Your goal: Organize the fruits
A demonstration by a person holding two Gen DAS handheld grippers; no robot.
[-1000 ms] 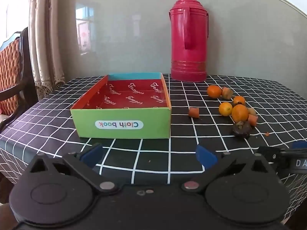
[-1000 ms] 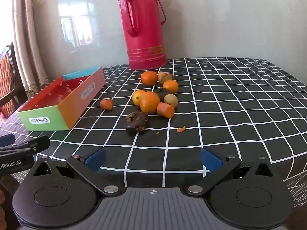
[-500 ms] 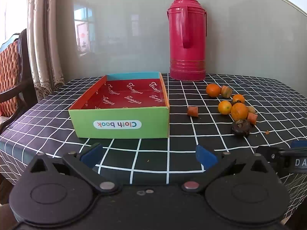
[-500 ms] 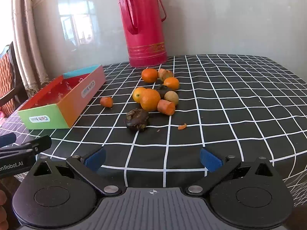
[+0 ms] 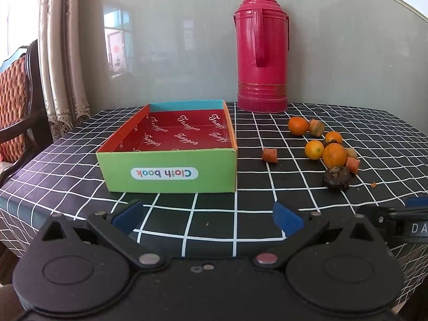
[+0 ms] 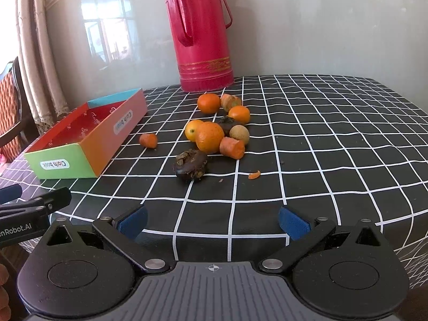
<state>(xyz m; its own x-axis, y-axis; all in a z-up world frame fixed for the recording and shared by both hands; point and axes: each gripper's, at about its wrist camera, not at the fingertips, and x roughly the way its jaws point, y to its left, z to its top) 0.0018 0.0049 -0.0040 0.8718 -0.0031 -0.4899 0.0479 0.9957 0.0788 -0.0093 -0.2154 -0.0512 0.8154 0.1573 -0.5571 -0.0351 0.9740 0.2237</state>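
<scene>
Leftmost, a chair [image 5: 16,107] and curtain [image 5: 61,53] border the counter [image 5: 67,160], which is covered in black cloth with a white grid. Next, the open cardboard box [image 5: 171,176], green-fronted, red-lined and labelled "Cloth book", stands empty. Before it, the left tongs [image 5: 207,218] hover above the near counter edge, blue pads apart, gripping nothing. A red thermos [image 5: 260,53] stands upright behind the box. Right of the box lies a lone carrot piece [image 5: 269,155], then the fruit cluster [image 6: 214,131]: oranges, carrot pieces, a pale round fruit and a dark mangosteen [image 6: 190,165] nearest the camera. The right tongs [image 6: 212,222] are likewise spread and empty, facing the cluster, well apart from it.
</scene>
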